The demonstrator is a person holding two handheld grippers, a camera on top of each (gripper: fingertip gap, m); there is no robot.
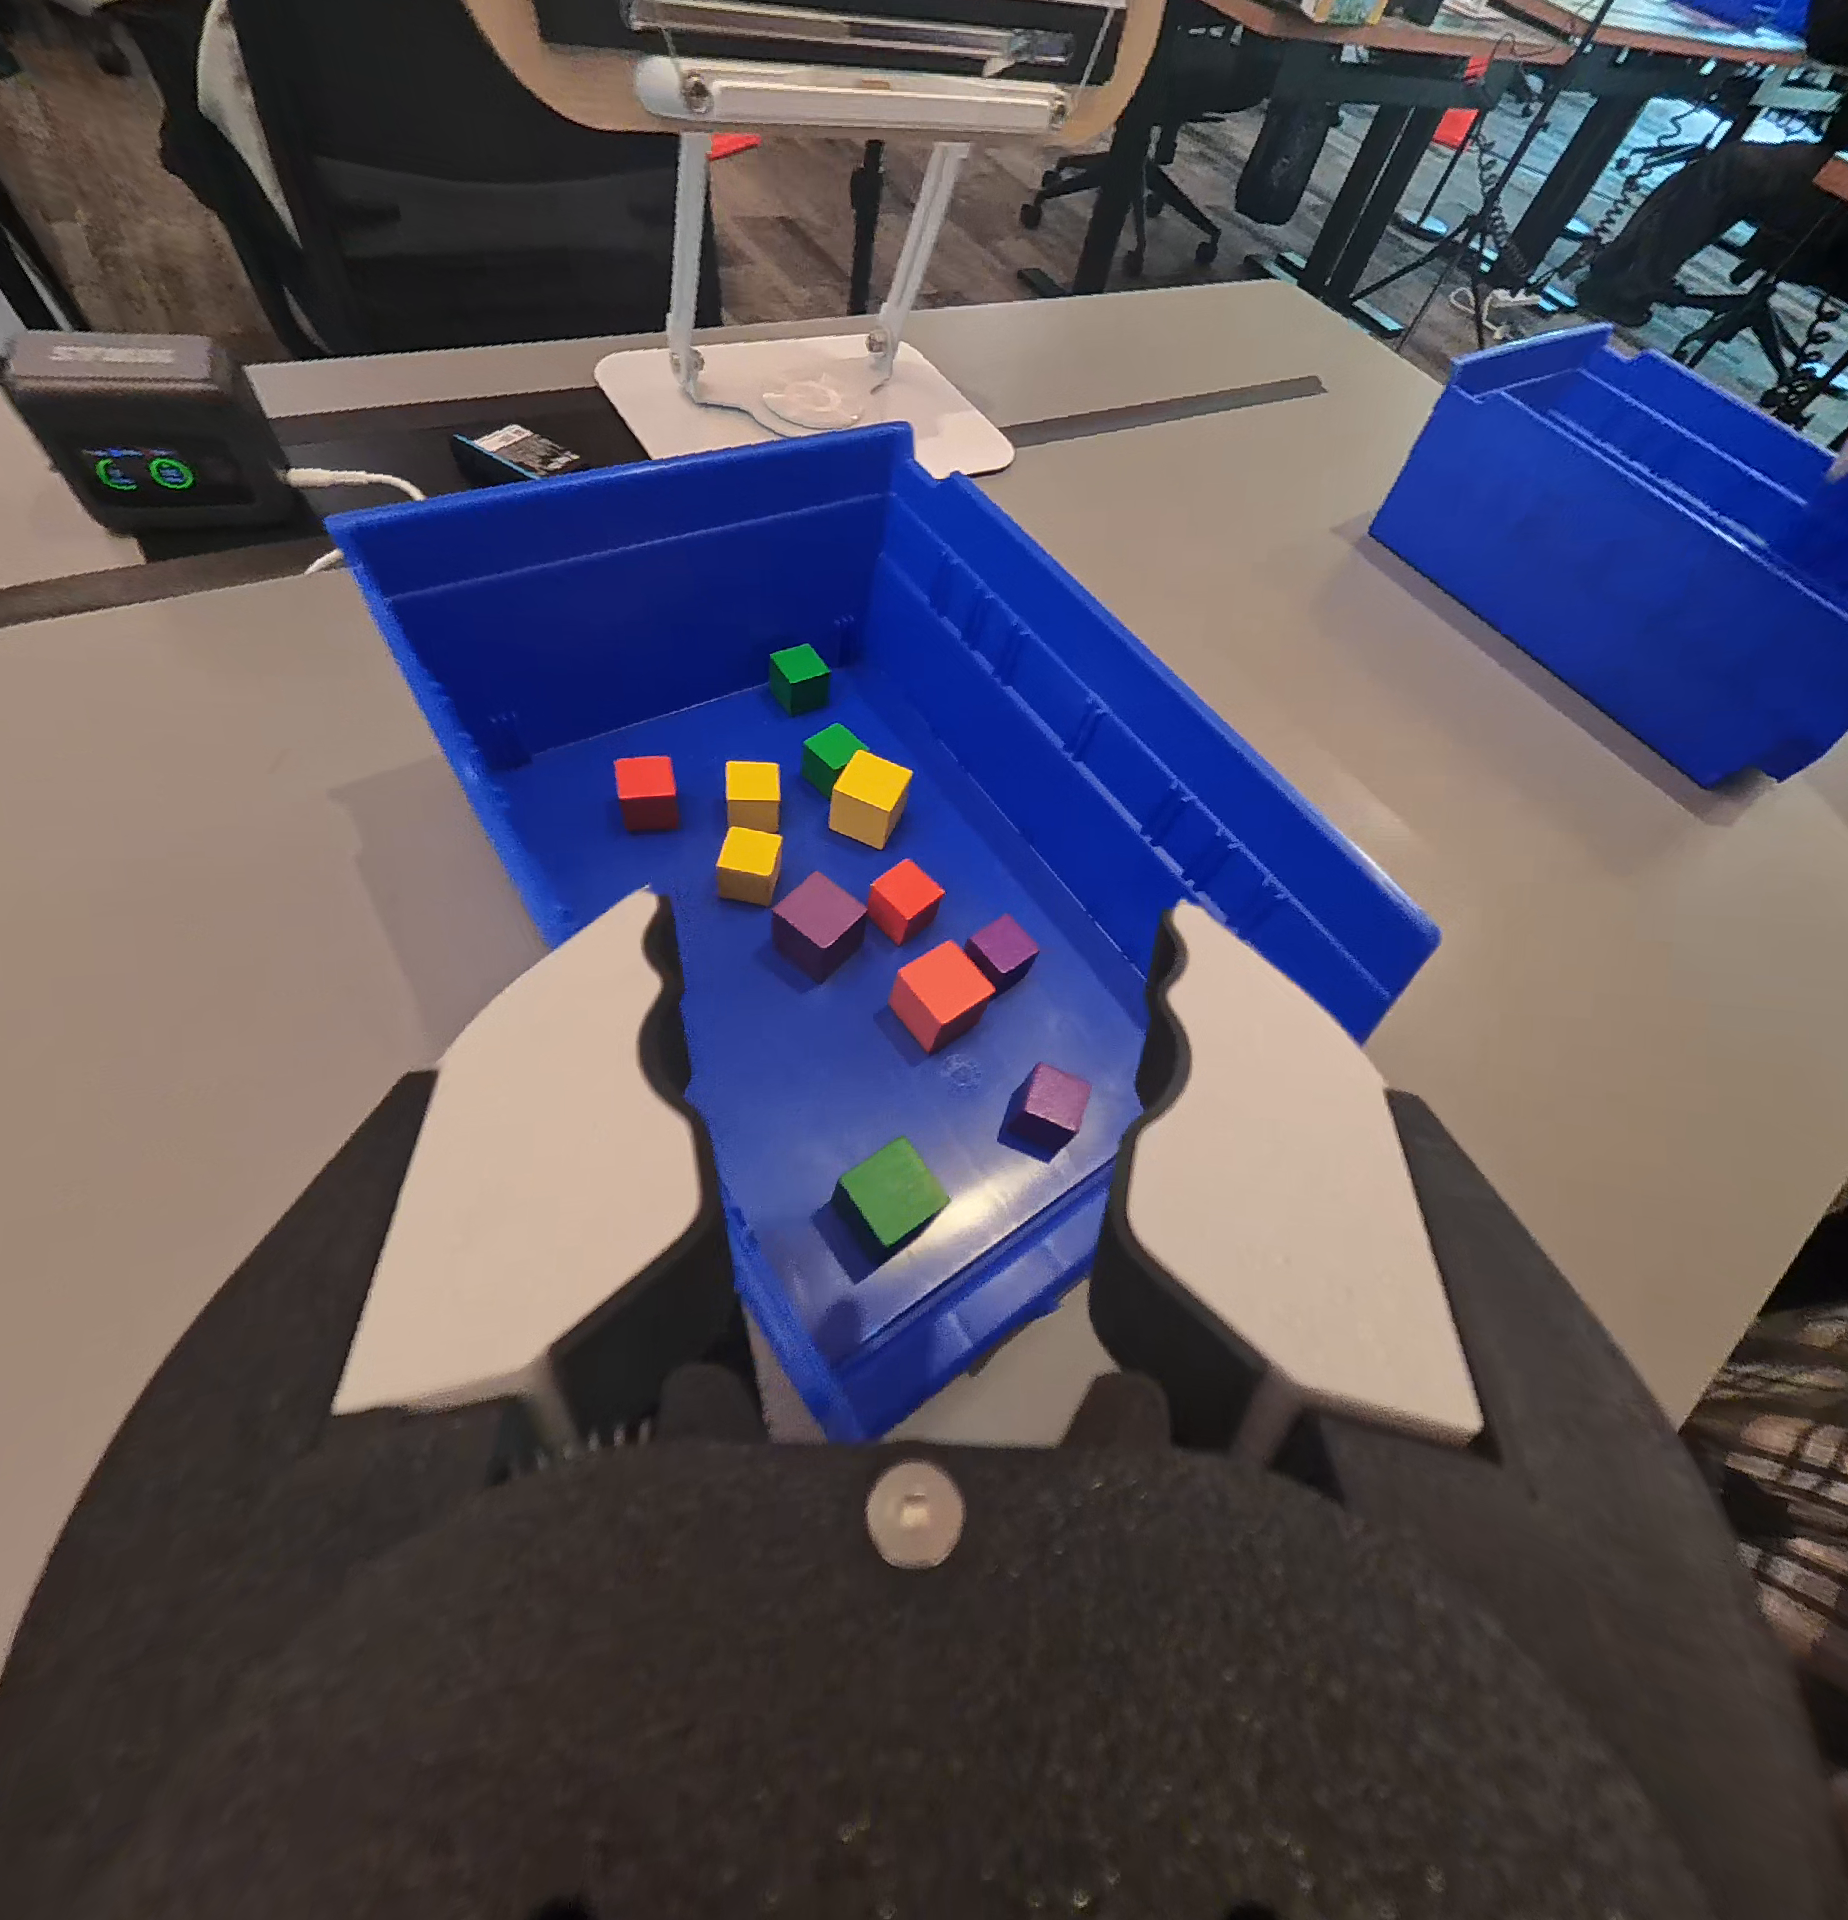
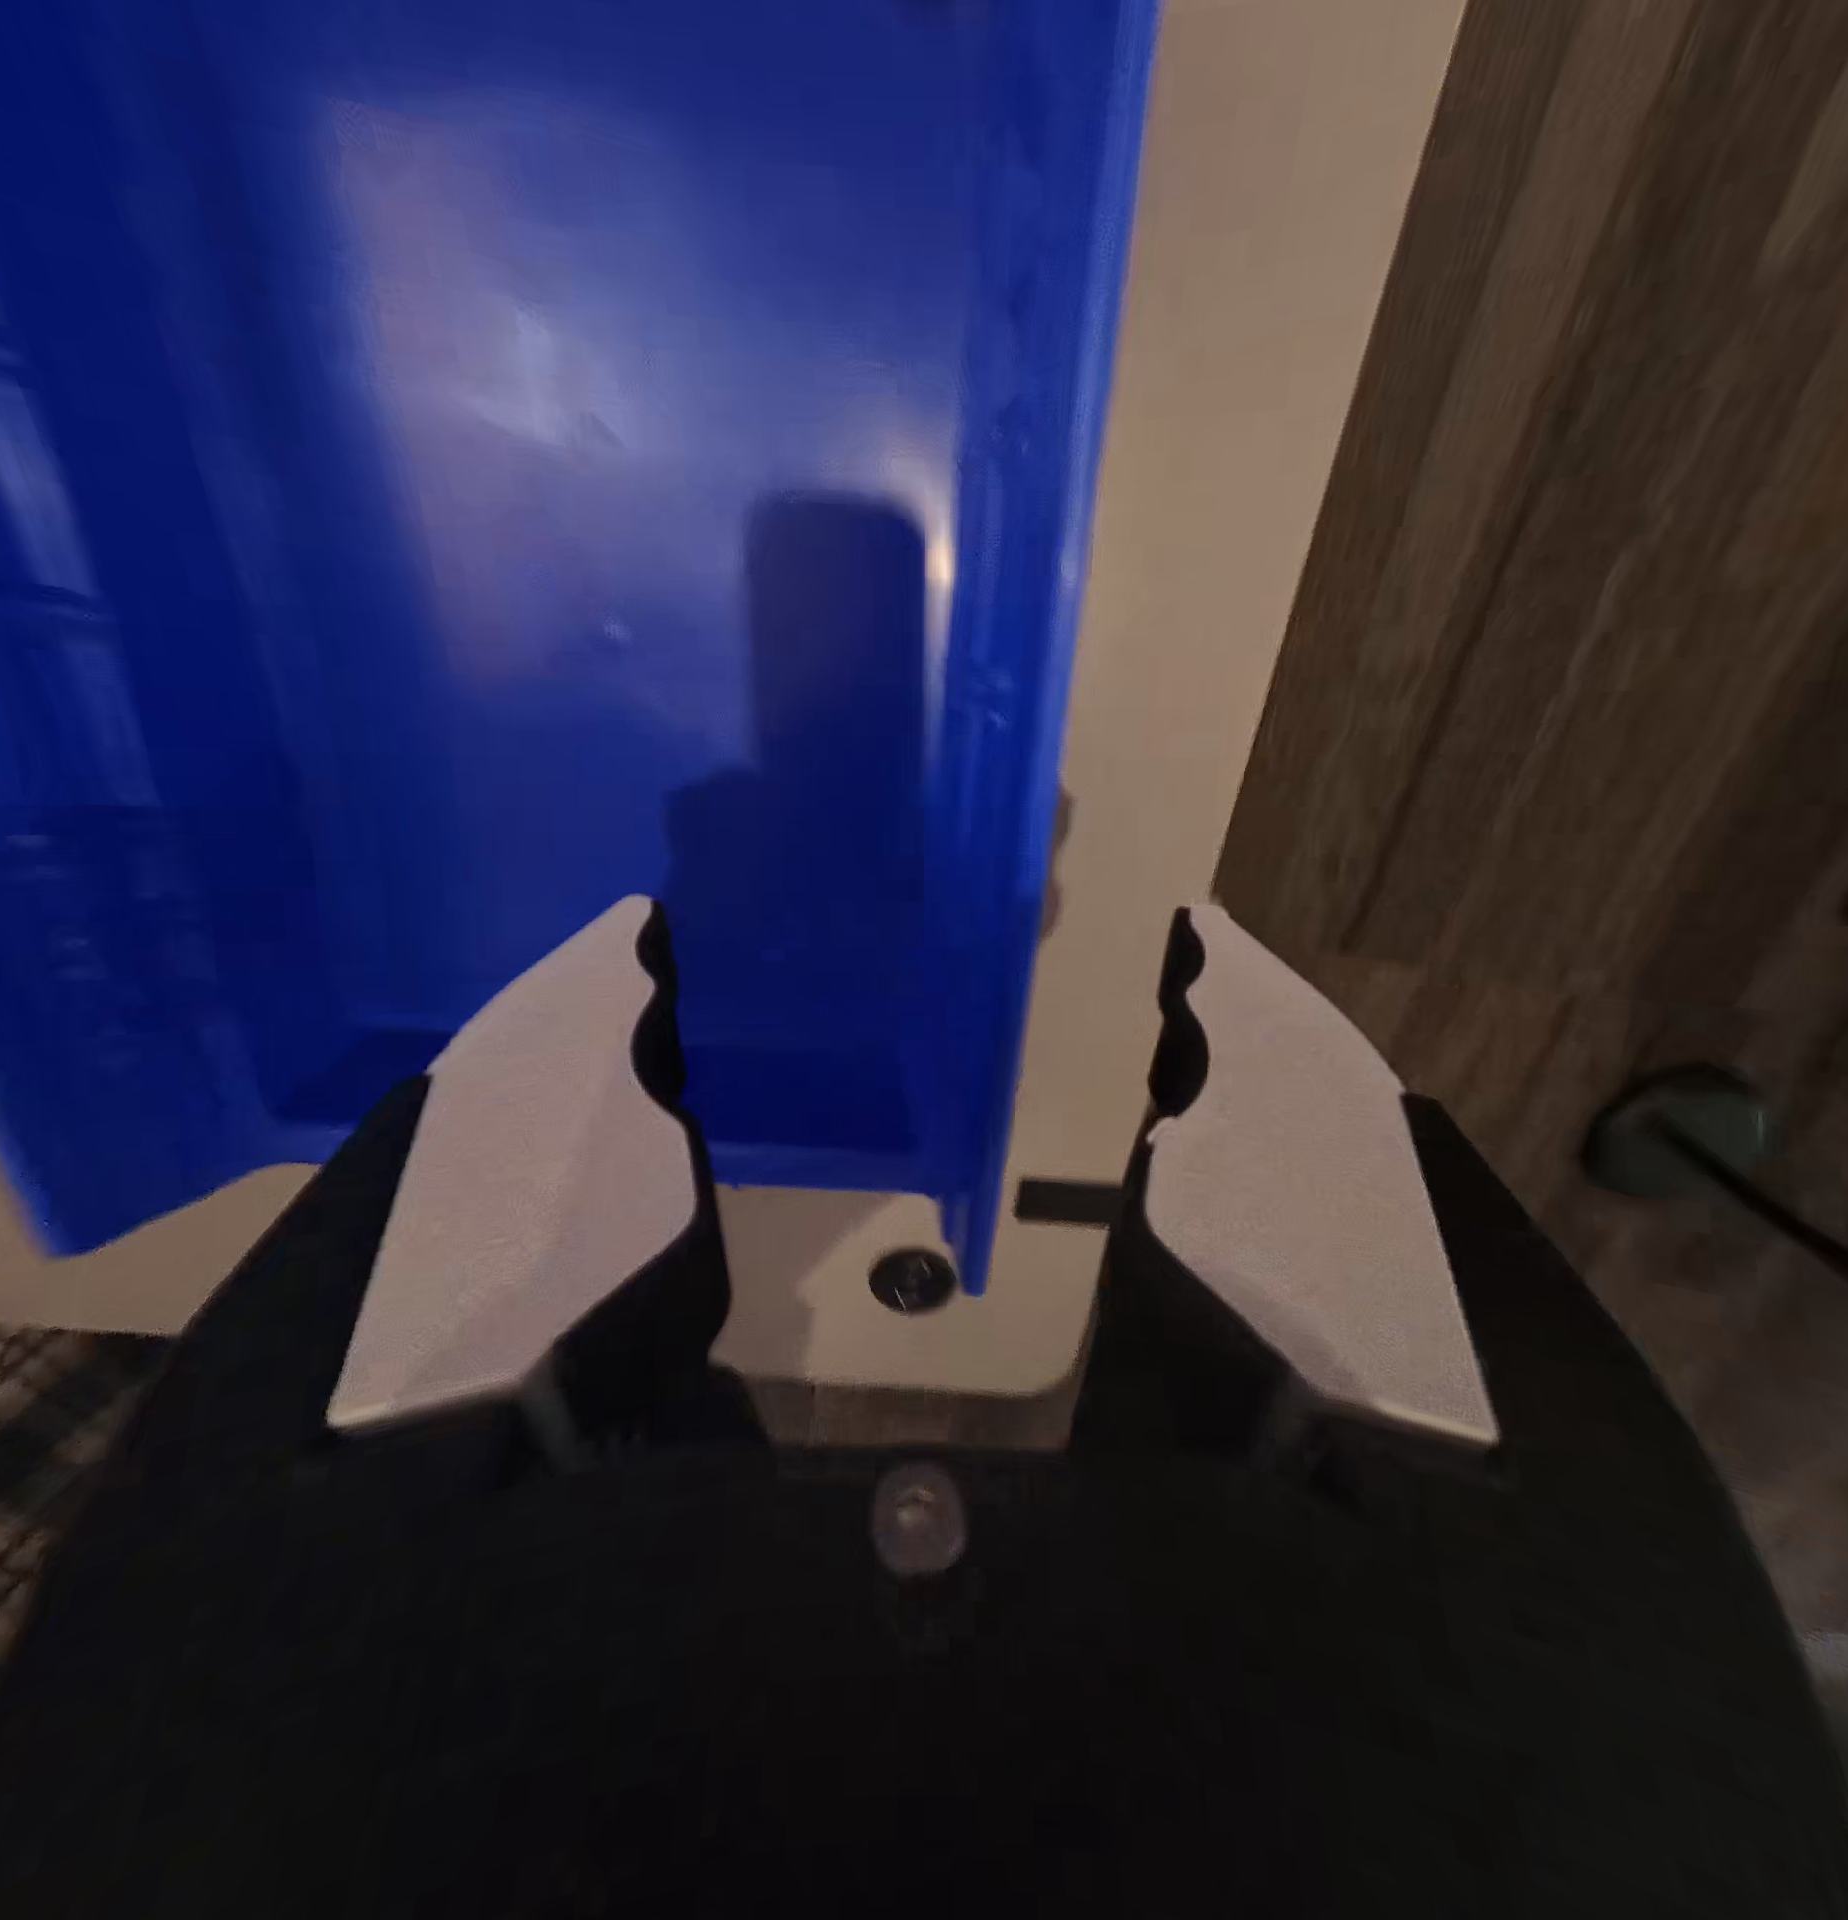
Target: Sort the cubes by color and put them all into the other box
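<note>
In near blue box (image 1: 629,582): all twelve cubes (image 1: 818,923) unsorted; other box (image 1: 1585,582) looks empty; left gripper (image 1: 909,914), right gripper (image 2: 915,914) both spread wide, empty.

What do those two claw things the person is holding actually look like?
Both look alike. The left gripper and right gripper each have two broad, pale grey wedge-shaped fingers lined on the inner side with wavy black pads, set in a rough-textured black body with one silver screw in the middle. No cables or sleeves show.
</note>
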